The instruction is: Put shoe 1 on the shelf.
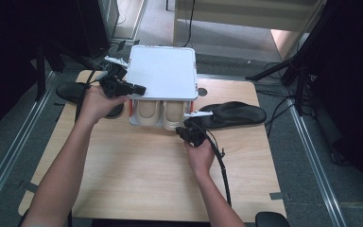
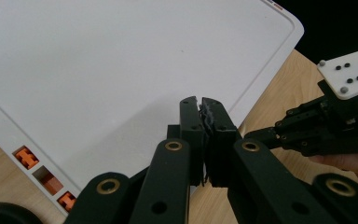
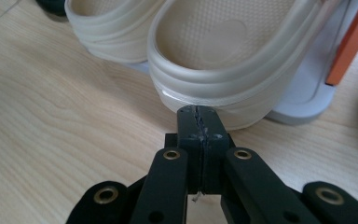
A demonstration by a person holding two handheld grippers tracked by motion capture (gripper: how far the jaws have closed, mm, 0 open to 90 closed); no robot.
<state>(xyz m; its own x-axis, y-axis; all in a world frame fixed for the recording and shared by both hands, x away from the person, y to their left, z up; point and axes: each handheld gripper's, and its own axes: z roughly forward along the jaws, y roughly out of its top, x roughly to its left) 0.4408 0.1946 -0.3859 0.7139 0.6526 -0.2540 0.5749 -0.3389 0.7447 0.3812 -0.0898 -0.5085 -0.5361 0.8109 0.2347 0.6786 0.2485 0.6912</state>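
Note:
A white box lid (image 1: 160, 71) lies over a tray that holds two beige clogs (image 1: 147, 111) (image 1: 172, 112), whose heels stick out at the front. My left gripper (image 1: 141, 89) is shut at the lid's left front edge. In the left gripper view its jaws (image 2: 201, 106) hover over the white lid (image 2: 121, 70) with nothing seen between them. My right gripper (image 1: 183, 130) is shut at the heel of the right clog. In the right gripper view its tips (image 3: 198, 113) touch or nearly touch that clog's heel (image 3: 223, 46); the other clog (image 3: 112, 23) sits to the left.
One black insole (image 1: 234, 113) lies on the wooden table (image 1: 137, 179) right of the box, and another (image 1: 71, 90) sits at the left, partly behind the hand. Orange latches (image 2: 25, 157) line the lid's side. Dark stands and cables surround the table.

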